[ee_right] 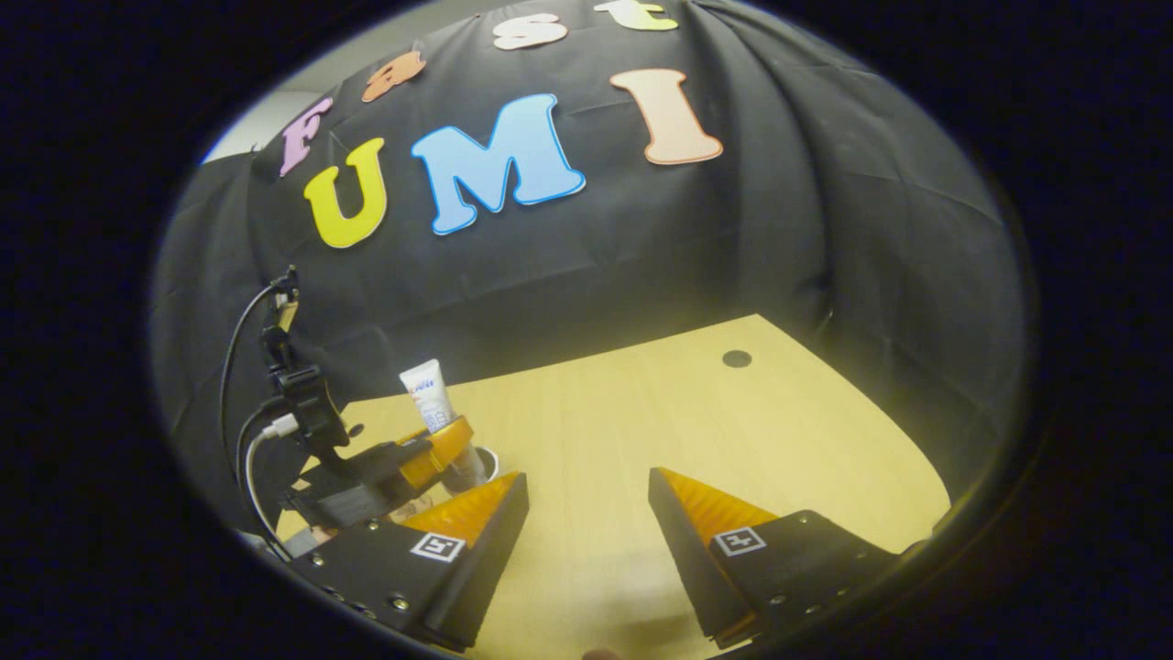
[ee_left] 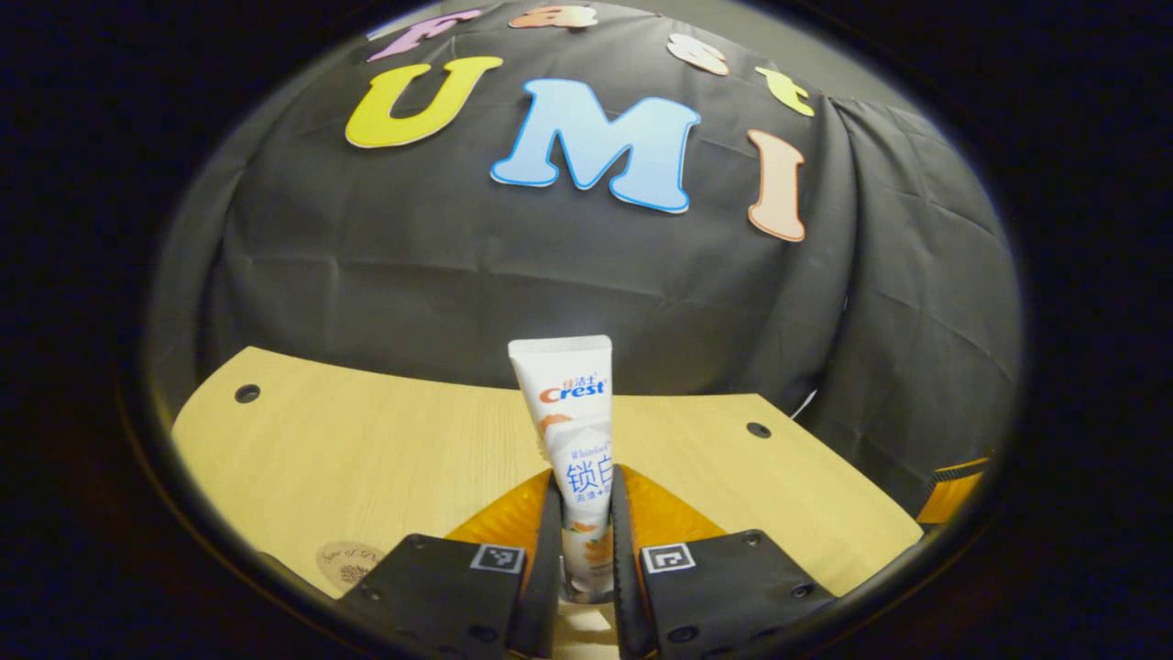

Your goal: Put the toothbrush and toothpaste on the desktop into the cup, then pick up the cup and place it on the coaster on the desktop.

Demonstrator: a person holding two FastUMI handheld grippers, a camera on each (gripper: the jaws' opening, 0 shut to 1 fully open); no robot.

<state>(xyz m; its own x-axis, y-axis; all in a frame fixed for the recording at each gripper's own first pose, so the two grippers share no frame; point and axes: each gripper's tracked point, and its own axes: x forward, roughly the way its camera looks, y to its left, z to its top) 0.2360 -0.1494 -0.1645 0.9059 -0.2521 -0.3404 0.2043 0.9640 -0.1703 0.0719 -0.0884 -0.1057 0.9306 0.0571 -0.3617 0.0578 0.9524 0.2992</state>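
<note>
We find the left gripper [ee_left: 584, 550] clamped on the toothpaste [ee_left: 573, 431], upright at lower centre of the left gripper view. In the right gripper view it hangs over the cup [ee_right: 484, 461] at lower left. The right gripper [ee_right: 586, 513] stands open, empty. We judge insertion unfinished; toothbrush unlocated, coaster [ee_left: 348, 561] transfer outstanding.
</note>
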